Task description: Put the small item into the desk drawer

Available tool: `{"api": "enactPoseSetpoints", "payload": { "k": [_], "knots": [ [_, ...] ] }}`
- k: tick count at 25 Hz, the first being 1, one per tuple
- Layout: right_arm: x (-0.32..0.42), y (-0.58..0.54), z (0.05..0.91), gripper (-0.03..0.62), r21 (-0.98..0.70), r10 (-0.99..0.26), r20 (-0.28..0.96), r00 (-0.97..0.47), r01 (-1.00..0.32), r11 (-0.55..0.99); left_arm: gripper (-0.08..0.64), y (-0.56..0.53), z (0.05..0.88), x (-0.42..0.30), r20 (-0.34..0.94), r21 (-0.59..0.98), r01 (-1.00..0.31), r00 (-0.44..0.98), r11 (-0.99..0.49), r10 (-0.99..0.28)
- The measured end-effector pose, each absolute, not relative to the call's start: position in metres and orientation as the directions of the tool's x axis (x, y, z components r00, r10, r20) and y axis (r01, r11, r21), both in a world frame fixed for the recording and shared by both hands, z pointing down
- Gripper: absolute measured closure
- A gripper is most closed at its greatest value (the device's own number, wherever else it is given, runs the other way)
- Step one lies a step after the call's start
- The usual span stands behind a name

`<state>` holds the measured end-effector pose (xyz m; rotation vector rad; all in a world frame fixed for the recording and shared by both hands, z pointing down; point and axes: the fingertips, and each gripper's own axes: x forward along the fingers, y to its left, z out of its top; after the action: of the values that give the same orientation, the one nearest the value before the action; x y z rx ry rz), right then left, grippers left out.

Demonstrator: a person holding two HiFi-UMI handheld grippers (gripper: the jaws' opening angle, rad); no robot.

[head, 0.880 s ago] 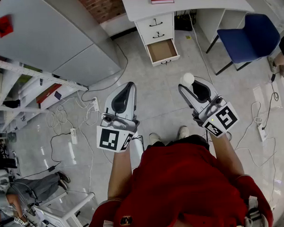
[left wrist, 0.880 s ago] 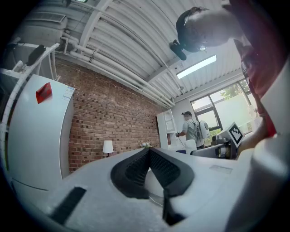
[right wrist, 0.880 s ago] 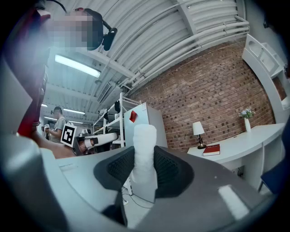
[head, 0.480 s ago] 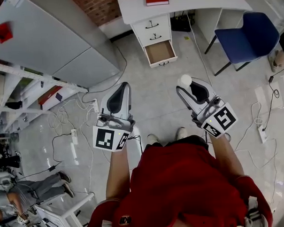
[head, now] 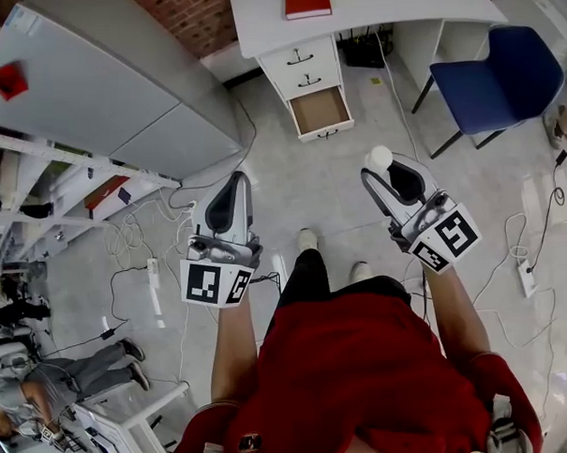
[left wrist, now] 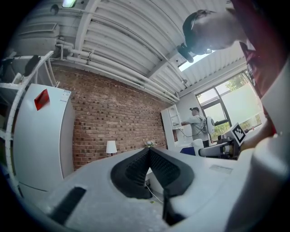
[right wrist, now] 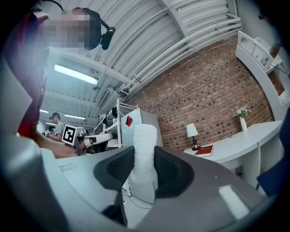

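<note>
My right gripper is shut on a small white cylinder-like item, which stands upright between the dark pads. My left gripper is shut and holds nothing, its pads meeting at the tip. Both are held level, well above the tiled floor. Ahead stands a white desk with a drawer unit. Its bottom drawer is pulled out and shows a bare brown inside. The two drawers above it are closed.
A red book lies on the desk. A blue chair stands at the right of the desk. A grey cabinet is at the left, beside shelving. Cables and power strips trail across the floor. Another person crouches at the lower left.
I have stepped forward, one leg now out in front. The desk and open drawer sit slightly nearer. Both grippers keep their pose, the white item still held.
</note>
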<state>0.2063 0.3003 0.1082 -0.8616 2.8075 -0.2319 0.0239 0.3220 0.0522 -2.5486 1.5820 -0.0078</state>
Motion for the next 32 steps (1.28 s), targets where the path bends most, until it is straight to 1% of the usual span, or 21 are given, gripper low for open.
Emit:
{"api": "enactPoseSetpoints", "payload": {
  "k": [5,9,18,24,32],
  "knots": [
    [0.199,0.27,0.119,0.451,-0.222,-0.581,-0.118,-0.805,-0.549,0.806,0.554,0.288,0.061,0.019,-0.062,-0.128,-0.888,0.451,-0.441,-0.89],
    [0.184,0.237,0.124,0.451,-0.208,-0.588,-0.089,-0.804,-0.562,0.8,0.554,0.245,0.073,0.0,-0.072,-0.114,-0.894,0.443,-0.434,-0.893],
    [0.119,0.132,0.15,0.451,-0.204,-0.611,0.033,-0.791,-0.604,0.771,0.554,0.128,0.1,-0.052,-0.058,-0.131,-0.87,0.486,-0.476,-0.872],
    [0.072,0.059,0.178,0.451,-0.203,-0.624,0.115,-0.773,-0.633,0.747,0.554,0.052,0.124,-0.089,-0.045,-0.111,-0.847,0.527,-0.52,-0.849],
    [0.047,-0.02,0.214,0.451,-0.178,-0.627,0.197,-0.753,-0.657,0.733,0.554,-0.021,0.159,-0.114,0.0,-0.059,-0.849,0.525,-0.524,-0.851]
  ]
}}
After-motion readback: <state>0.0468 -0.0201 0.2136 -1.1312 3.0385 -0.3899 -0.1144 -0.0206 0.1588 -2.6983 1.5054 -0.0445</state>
